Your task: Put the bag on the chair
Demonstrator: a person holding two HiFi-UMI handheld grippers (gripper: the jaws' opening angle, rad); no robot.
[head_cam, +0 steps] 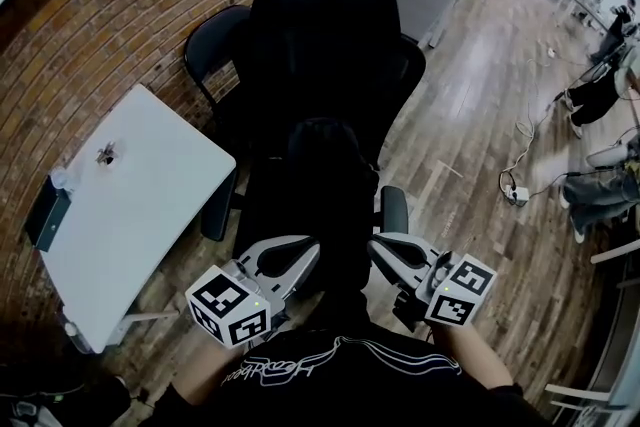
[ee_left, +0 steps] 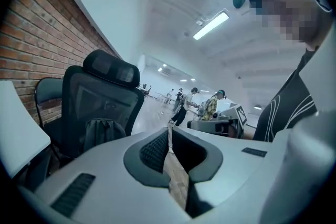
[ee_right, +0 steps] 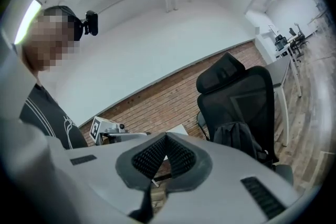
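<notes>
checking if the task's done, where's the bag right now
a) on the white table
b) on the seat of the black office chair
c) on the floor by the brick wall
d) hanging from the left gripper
b: the bag stands upright on the seat of the black office chair, against its backrest.

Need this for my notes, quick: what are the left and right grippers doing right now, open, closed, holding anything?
Left gripper: closed, nothing between its jaws.
Right gripper: closed, nothing between its jaws.
</notes>
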